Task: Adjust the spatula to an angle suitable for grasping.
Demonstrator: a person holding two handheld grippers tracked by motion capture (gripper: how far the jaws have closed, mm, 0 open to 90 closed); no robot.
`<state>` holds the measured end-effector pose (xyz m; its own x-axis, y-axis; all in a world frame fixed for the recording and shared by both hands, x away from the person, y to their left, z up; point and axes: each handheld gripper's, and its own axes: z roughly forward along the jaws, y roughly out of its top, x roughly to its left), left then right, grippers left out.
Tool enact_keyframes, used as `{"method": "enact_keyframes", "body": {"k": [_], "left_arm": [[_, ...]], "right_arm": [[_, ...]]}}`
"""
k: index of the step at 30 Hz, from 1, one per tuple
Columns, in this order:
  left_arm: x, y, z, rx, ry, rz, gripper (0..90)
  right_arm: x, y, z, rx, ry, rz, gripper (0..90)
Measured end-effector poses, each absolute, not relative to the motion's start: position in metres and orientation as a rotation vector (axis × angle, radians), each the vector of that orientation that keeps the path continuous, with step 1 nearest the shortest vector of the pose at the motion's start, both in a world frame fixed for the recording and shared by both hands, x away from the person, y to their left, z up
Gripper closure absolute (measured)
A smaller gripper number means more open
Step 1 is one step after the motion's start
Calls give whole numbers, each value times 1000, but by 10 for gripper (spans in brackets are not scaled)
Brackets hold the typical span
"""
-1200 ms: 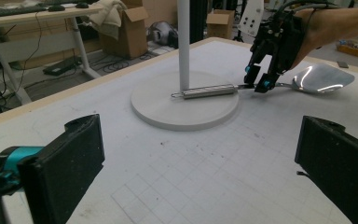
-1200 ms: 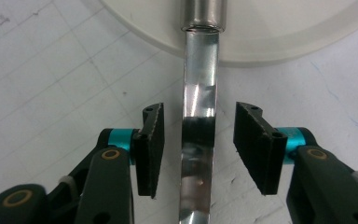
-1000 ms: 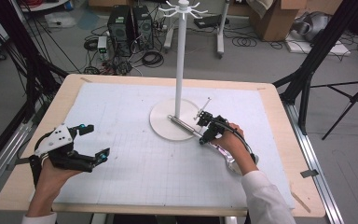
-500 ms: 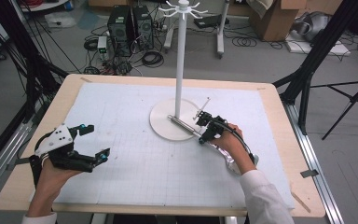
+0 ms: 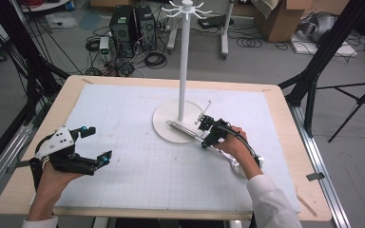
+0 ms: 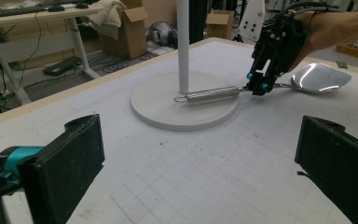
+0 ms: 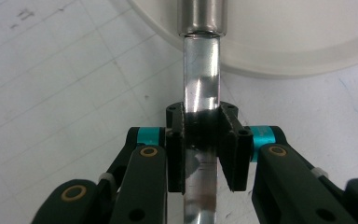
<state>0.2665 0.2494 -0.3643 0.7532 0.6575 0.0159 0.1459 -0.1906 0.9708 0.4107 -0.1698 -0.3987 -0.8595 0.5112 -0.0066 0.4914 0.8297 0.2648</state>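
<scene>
**Right gripper clamped on the ladle's neck; both hands otherwise unmoved**

Against the earlier frames, very little had shifted. The right gripper (image 5: 204, 140) sat at the same spot by the stand's base, but its jaws had just been closing, and in the right gripper view the black pads (image 7: 179, 154) pressed from both sides on the flat polished neck of the shiny stainless-steel ladle (image 7: 200, 84), so the utensil was gripped. The ladle lay almost flat: its ribbed tubular handle (image 6: 213, 94) rested on the round white base disc (image 5: 164, 123) of the tall white hook stand (image 5: 184, 57), just beside the pole, while its oval bowl (image 6: 319, 77) lay on the mat under the right hand (image 5: 237, 145). The left gripper (image 5: 95, 145) rested at the near left of the table as before, its jaws standing wide apart with nothing between them.

The work surface was a pale wooden table (image 5: 285, 118) covered by a white mat printed with a faint grid (image 5: 138, 166). Around it the room was cluttered: two black computer towers (image 5: 132, 26) and coiled cables (image 5: 154, 59) on the grey floor beyond the far edge, cardboard boxes (image 5: 285, 21) at the upper right, and black tripod legs (image 5: 361, 90) at the right.
</scene>
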Motion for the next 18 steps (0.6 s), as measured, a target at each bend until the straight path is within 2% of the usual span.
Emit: {"method": "enact_keyframes", "body": {"k": [18], "left_arm": [[267,245,-367,1744,637,517,18]], "right_arm": [[385,-181,-368,707,2832,615,748]]}}
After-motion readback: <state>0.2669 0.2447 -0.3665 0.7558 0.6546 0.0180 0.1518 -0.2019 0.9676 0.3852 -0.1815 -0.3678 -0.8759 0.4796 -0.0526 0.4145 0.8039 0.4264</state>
